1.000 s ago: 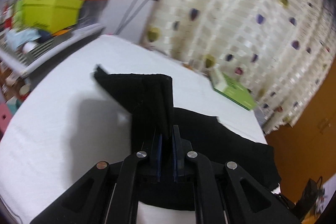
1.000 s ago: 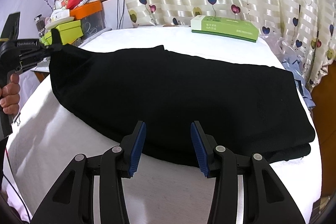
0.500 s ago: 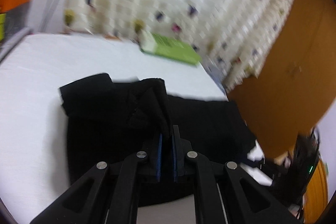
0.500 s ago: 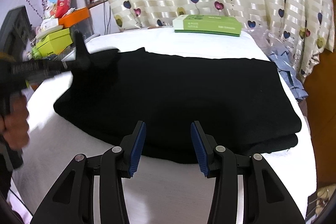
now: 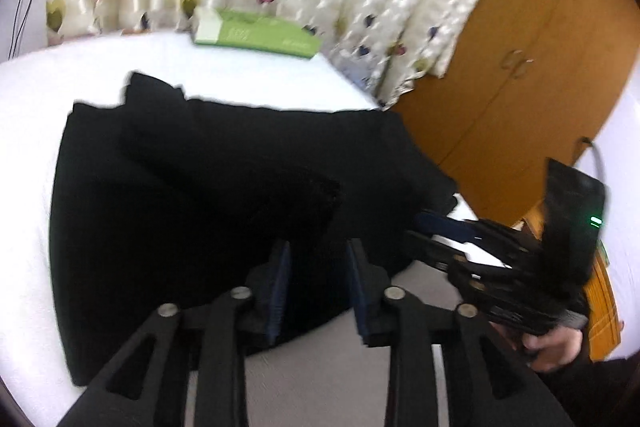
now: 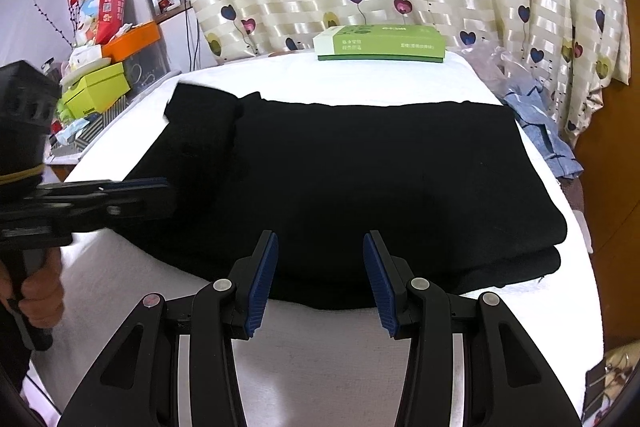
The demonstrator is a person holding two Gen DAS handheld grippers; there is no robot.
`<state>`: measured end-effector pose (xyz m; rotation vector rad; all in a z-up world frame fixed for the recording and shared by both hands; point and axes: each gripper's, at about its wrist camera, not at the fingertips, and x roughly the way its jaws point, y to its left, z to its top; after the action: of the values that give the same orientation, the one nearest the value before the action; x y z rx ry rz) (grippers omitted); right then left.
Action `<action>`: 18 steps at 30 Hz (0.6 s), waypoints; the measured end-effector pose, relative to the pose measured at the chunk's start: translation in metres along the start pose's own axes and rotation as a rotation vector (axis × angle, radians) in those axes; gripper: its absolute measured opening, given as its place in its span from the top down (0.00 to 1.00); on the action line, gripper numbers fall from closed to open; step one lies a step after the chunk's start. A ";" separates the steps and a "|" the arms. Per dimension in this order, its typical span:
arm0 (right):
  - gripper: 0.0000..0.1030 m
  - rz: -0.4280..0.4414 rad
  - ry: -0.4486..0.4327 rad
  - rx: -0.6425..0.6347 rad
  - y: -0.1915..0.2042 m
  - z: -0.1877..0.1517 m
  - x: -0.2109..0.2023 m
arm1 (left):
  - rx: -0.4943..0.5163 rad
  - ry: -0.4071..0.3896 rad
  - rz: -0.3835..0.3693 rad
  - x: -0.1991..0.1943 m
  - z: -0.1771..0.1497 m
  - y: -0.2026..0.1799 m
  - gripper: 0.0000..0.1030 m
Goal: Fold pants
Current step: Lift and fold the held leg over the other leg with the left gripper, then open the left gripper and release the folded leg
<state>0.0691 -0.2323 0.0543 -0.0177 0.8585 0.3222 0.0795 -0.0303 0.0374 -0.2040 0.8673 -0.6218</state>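
Both tongs stand apart and hold nothing. Left tongs (image 5: 316, 283) hover over the near edge of the black pants (image 6: 352, 179), and right tongs (image 6: 318, 279) wait just before the same edge, at 6 o'clock of the cloth. The pants lie on the white desk (image 6: 360, 79), already doubled, with a stacked edge showing at about 4 o'clock and a small loose flap at 10 o'clock. I judge the fabric soft, light and limp; it will sag and slide if only one layer is taken. A good hold seems to be at the two corners of one short end, pinching all layers together. A green box (image 6: 380, 43) rests at 12 o'clock, well apart from the cloth.
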 end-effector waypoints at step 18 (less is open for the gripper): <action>0.56 0.091 -0.014 0.030 0.004 0.009 0.002 | -0.219 -0.141 0.429 -0.053 -0.012 0.076 0.63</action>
<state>0.0758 -0.2269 0.0587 0.0519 0.8513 0.3946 0.0771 0.0628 0.0329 -0.2469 0.8100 -0.1105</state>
